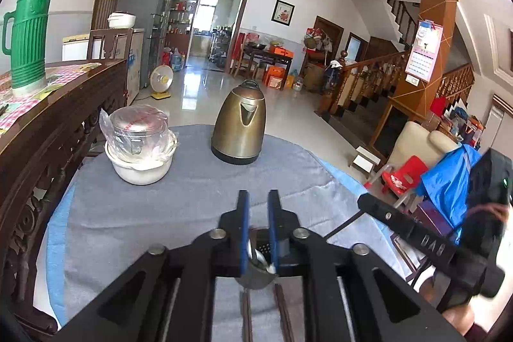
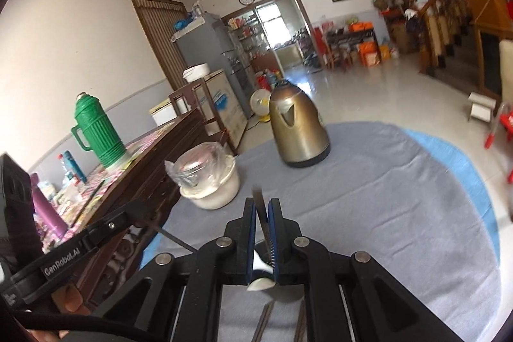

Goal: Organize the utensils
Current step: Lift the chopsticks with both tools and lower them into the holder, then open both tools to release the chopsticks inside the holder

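Metal spoon (image 1: 256,262) low between left gripper (image 1: 259,197) pads, jaws parted, grip uncertain. Thin utensil handle (image 2: 261,213) clamped upright in right gripper (image 2: 262,204), jaws narrow. Both near edge of grey cloth (image 1: 192,197); kettle (image 1: 240,124) far centre, white pot (image 1: 141,162) far left.
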### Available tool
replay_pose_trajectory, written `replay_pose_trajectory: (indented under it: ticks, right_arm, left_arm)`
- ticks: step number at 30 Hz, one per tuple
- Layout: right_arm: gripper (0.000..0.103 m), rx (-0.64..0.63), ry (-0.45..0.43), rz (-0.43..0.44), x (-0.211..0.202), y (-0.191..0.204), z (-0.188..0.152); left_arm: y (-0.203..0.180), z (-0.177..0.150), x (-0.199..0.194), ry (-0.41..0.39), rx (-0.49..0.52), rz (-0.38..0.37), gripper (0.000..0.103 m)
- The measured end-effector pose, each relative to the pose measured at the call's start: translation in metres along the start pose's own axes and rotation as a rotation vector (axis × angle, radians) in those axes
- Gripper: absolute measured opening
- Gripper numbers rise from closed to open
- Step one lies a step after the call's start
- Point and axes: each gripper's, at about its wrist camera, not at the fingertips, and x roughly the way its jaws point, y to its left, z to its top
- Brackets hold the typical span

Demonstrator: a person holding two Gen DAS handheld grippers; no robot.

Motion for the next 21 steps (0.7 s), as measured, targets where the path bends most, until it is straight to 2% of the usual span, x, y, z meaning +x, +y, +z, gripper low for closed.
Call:
replay_pose_trajectory:
  ticks: [1,3,5,9,11,14,16,19,21]
  right_arm:
    - [0.014,0.015,0.005,0.014,0.0,-0.002,-0.001]
    - [0.025,0.068,0.009,0.07,-0.005,-0.011,-0.003]
    - [0.029,0.096,0.0,0.089,-0.011,-0.016,-0.006]
    - [0.029,0.131,-0.037,0.124,-0.034,-0.027,-0.011]
    - [0.029,0.149,-0.059,0.136,-0.044,-0.032,-0.012]
    - [0.029,0.185,-0.092,0.131,-0.064,-0.046,-0.018]
    - [0.029,0.192,-0.083,0.121,-0.068,-0.052,-0.023]
    - [0.029,0.179,-0.031,0.084,-0.062,-0.058,-0.036]
    - [0.029,0.175,0.05,0.063,-0.045,-0.06,-0.052]
  left_arm:
    - [0.003,-0.003,-0.004,-0.008,-0.001,-0.002,0.032]
    - [0.007,-0.009,-0.014,-0.029,-0.004,0.0,0.038]
    - [0.013,-0.014,-0.021,-0.038,-0.01,0.006,0.038]
    - [0.027,-0.032,-0.037,-0.053,-0.015,0.054,0.039]
    - [0.035,-0.044,-0.041,-0.044,-0.021,0.084,0.043]
    - [0.045,-0.065,-0.035,0.012,-0.024,0.114,0.044]
    - [0.051,-0.081,-0.026,0.066,-0.036,0.128,0.045]
    - [0.056,-0.105,-0.01,0.149,-0.061,0.136,0.045]
    - [0.058,-0.12,0.0,0.197,-0.079,0.136,0.045]
